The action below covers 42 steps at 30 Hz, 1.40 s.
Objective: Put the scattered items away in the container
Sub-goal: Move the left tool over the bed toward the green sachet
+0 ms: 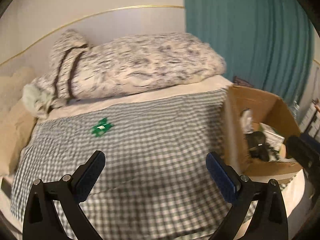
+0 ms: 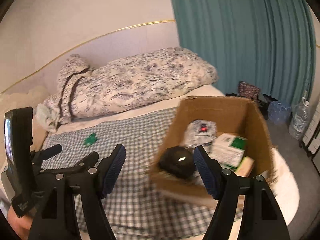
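A small green packet [image 1: 102, 129] [image 2: 91, 139] lies alone on the checked cloth [image 1: 150, 140] over the bed. An open cardboard box [image 1: 258, 104] [image 2: 216, 110] stands at the cloth's right end. Inside it are a black rounded item [image 2: 178, 162], a white and green carton [image 2: 230, 148] and a white bundle with a red spot [image 2: 202, 130]. My left gripper [image 1: 156, 166] hangs open over the cloth, left of the box, with nothing between its blue pads. My right gripper [image 2: 159, 154] is open and empty at the box's near left wall. One of its fingers [image 1: 300, 154] shows at the left wrist view's right edge.
A patterned folded duvet [image 1: 130, 68] fills the far end of the bed against the wall. A teal curtain [image 2: 250, 40] hangs behind the box. On the floor at the right stand water bottles [image 2: 300, 120] and dark bags [image 2: 249, 90].
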### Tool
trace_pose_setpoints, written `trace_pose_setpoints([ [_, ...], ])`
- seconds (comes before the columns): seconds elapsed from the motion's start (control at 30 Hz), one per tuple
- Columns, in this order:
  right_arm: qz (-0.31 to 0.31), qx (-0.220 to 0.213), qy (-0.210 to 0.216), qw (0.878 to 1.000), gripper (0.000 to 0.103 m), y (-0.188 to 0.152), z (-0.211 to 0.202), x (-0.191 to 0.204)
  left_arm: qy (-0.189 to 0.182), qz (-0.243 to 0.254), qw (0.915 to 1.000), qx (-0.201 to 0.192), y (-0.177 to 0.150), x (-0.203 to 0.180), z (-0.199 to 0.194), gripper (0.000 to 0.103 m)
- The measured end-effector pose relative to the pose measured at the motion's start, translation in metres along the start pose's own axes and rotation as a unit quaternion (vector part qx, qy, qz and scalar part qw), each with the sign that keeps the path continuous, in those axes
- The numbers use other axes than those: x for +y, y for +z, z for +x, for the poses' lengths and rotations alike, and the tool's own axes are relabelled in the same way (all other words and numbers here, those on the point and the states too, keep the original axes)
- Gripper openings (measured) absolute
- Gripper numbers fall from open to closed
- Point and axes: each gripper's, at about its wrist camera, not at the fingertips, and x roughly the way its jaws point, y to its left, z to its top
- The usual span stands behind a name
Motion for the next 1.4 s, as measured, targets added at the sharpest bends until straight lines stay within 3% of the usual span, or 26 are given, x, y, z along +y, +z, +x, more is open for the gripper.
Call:
trace_pose_setpoints([
  [0.1, -0.016, 0.011, 0.017, 1.0, 0.072, -0.011, 0.004, 0.029, 0.024, -0.02, 0.9995, -0.001, -0.007, 0.034, -0.008, 0.103],
  [0.2, -0.03, 0.019, 0.027, 0.999, 0.081, -0.023, 0.007, 0.056, 0.041, -0.041, 0.9983, -0.002, -0.015, 0.067, -0.014, 0.103],
  [0.6, -0.061, 0.056, 0.064, 0.994, 0.081, -0.058, 0.037, 0.131, 0.084, -0.103, 0.9907, 0.028, -0.062, 0.167, 0.002, 0.103],
  [0.83, -0.062, 0.089, 0.07, 0.992, 0.081, -0.079, 0.083, 0.155, 0.085, -0.124, 0.9875, 0.049, -0.08, 0.194, 0.038, 0.103],
  [1.03, -0.058, 0.12, 0.067, 0.989, 0.081, -0.085, 0.133, 0.157, 0.078, -0.127, 0.9873, 0.057, -0.069, 0.2, 0.087, 0.103],
  [1.4, -0.07, 0.12, 0.06, 0.988, 0.081, -0.04, 0.244, 0.16, 0.081, -0.127, 0.986, 0.071, -0.02, 0.19, 0.202, 0.103],
])
